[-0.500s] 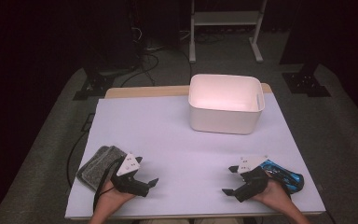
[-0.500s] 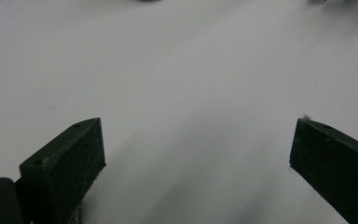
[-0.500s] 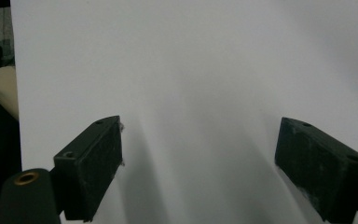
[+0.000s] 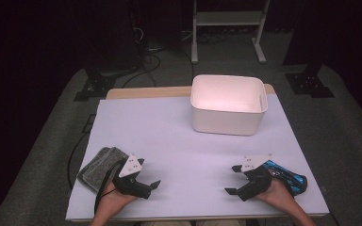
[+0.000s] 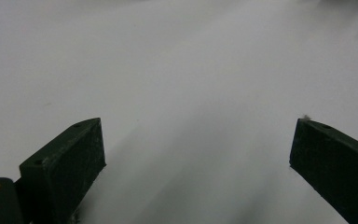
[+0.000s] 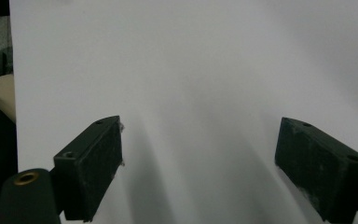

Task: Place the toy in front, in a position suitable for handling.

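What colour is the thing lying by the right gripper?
Bright blue with black patches; the blue object lies just beside the right gripper. The high view shows it best.

From my remote seat I see a rectangular table covered with a pale lavender-white sheet (image 4: pixel 179 141), its light wooden edge (image 4: pixel 146 92) showing along the far side. It stands on grey speckled carpet flooring (image 4: pixel 339 122), which runs out on both flanks. Beyond the table the room falls into darkness. A white metal shelf frame with 2 legs (image 4: pixel 226 28) stands at the back, with black cables (image 4: pixel 146 61) looping over the floor beside it. 2 black floor-stand bases (image 4: pixel 94 87) (image 4: pixel 308 84) sit near the far corners. Light falls from above, brightest mid-table.
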`<control>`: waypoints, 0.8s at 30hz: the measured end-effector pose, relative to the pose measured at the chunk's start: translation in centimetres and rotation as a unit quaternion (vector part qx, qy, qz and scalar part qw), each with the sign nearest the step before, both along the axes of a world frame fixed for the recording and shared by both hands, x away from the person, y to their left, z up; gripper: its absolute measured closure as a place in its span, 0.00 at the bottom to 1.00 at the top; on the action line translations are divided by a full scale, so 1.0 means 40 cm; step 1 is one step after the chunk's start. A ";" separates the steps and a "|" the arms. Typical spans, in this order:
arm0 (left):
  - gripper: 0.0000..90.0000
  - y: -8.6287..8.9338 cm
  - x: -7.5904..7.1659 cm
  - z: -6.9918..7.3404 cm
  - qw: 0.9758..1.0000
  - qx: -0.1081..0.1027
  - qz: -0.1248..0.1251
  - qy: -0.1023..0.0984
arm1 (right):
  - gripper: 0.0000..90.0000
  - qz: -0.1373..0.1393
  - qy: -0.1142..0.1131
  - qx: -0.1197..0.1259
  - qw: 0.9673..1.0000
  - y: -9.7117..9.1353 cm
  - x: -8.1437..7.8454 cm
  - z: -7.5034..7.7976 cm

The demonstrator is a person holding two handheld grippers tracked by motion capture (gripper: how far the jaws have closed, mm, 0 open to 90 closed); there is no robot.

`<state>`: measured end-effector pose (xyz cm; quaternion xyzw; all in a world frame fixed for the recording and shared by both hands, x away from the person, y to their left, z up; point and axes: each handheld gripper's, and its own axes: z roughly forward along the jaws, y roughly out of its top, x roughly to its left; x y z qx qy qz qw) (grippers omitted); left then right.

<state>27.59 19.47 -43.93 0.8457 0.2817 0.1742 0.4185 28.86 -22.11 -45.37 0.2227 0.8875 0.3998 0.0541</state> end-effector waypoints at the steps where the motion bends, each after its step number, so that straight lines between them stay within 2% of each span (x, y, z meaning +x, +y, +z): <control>1: 0.03 0.001 0.000 0.000 1.000 -0.001 0.001 -0.001 | 0.15 0.001 0.001 0.002 1.000 -0.001 0.000 0.004; 5: 0.03 0.004 -0.002 0.001 1.000 -0.002 0.003 0.000 | 0.15 0.001 0.001 0.005 1.000 -0.008 0.005 0.020; 9: 0.03 0.005 -0.002 0.001 1.000 -0.003 0.002 0.000 | 0.15 -0.001 0.000 -0.005 1.000 -0.019 0.013 0.041; 15: 0.03 0.002 -0.006 0.002 1.000 -0.001 -0.003 -0.001 | 0.15 -0.001 -0.012 -0.023 1.000 -0.047 0.017 0.102; 16: 0.03 0.002 -0.006 0.002 1.000 -0.001 -0.003 -0.001 | 0.15 -0.001 -0.012 -0.023 1.000 -0.047 0.017 0.102; 24: 0.03 0.003 -0.009 0.005 1.000 0.000 -0.003 -0.001 | 0.15 -0.017 -0.020 -0.029 0.999 -0.106 0.016 0.161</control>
